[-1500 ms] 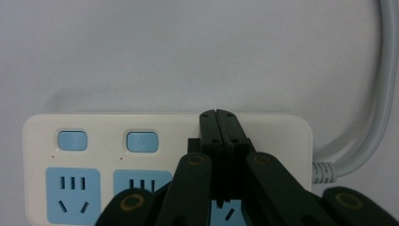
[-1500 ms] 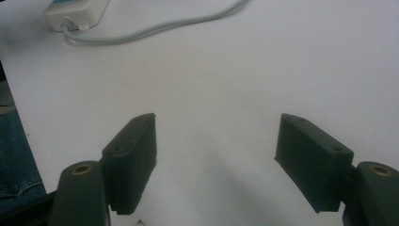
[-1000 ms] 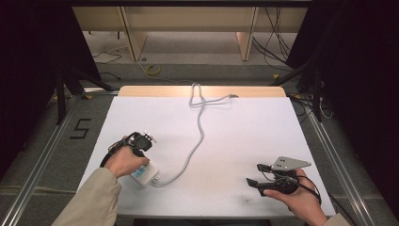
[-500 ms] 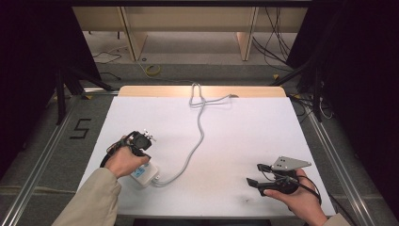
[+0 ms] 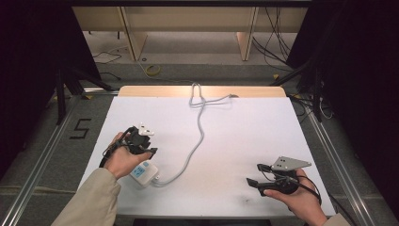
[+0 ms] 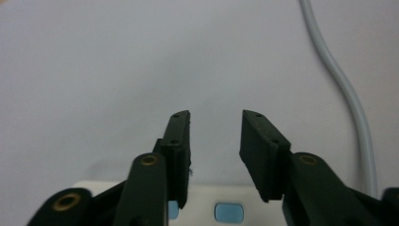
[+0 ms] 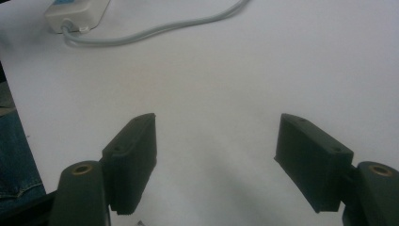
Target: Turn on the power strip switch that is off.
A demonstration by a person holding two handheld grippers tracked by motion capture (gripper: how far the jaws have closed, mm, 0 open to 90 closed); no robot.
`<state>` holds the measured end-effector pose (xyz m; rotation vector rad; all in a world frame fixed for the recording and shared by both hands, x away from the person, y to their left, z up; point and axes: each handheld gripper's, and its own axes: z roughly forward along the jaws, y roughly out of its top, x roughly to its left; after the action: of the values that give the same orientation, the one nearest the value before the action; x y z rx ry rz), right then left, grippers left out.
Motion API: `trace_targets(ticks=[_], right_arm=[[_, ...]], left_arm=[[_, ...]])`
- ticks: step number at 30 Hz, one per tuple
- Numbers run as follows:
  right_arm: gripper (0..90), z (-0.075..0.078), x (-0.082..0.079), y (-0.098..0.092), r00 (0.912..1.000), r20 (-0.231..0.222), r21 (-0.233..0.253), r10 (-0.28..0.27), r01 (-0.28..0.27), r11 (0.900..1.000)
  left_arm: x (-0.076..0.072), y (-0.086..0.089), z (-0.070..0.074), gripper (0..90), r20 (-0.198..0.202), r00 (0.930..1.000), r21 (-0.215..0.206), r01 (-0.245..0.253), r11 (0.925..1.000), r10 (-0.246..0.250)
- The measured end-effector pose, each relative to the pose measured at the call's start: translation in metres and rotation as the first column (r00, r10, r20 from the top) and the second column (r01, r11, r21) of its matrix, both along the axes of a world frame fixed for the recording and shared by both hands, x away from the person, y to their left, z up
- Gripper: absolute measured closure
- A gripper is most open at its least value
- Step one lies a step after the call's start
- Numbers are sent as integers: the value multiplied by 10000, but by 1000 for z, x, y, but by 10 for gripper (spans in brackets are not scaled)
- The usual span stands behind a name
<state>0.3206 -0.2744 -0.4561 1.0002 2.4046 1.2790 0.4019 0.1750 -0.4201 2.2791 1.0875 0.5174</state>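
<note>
A white power strip (image 5: 143, 173) with blue switches lies at the table's near left, and it also shows along the bottom of the left gripper view (image 6: 226, 209). Its grey cable (image 5: 200, 127) snakes across the white table to the far edge. My left gripper (image 5: 140, 141) hovers just beyond the strip. Its jaws stand open (image 6: 214, 120) with bare table between them, and the cable (image 6: 350, 99) passes to their right. My right gripper (image 5: 254, 174) rests at the near right, pointing left, wide open (image 7: 216, 122) over bare table. The strip (image 7: 75, 12) and cable (image 7: 164, 30) lie far ahead of it.
The white table top (image 5: 254, 132) has a wooden strip (image 5: 155, 91) along its far edge, where the cable loops. Metal rails flank the table on the floor. Beyond it stand shelf legs and loose floor cables. A person's jeans (image 7: 14, 155) show at the left of the right gripper view.
</note>
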Motion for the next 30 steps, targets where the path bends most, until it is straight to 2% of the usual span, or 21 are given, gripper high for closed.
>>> trace_targets(ticks=[3,4,8,10,13,15,20,22,28,30], right_arm=[[299,0,0,0,10000,-15,-3,0,0,10000],[299,0,0,0,10000,-20,-4,0,0,10000],[298,0,0,0,10000,-15,-3,-7,7,10000],[298,0,0,0,10000,13,10,-10,10,10000],[297,0,0,0,10000,2,19,-12,12,10000],[296,0,0,0,10000,-11,28,-12,12,10000],[294,0,0,0,10000,-1,64,-11,11,10000],[294,-1,0,0,10000,-32,51,-11,12,10000],[292,-1,0,1,10000,-61,68,-39,39,10000],[291,-1,0,1,10000,-41,82,-52,53,10000]], left_arm=[[-1,1,1,507,6,10000,-638,76,9979,-76],[-1,0,1,479,144,9997,-807,184,9966,-173],[-3,1,2,380,638,9975,-1191,374,9922,-299],[-5,2,4,342,723,9970,-1383,377,9897,-279],[-10,2,4,279,838,9962,-2028,399,9784,-233],[-13,3,4,258,933,9950,-2256,558,9726,-355],[-22,4,1,189,1448,9880,-2490,893,9644,-540],[-26,4,-1,170,1679,9841,-2484,992,9636,-580],[-38,6,-8,160,1913,9767,-2379,1426,9608,-976],[-41,8,-10,158,2075,9722,-2255,1551,9618,-1081]])
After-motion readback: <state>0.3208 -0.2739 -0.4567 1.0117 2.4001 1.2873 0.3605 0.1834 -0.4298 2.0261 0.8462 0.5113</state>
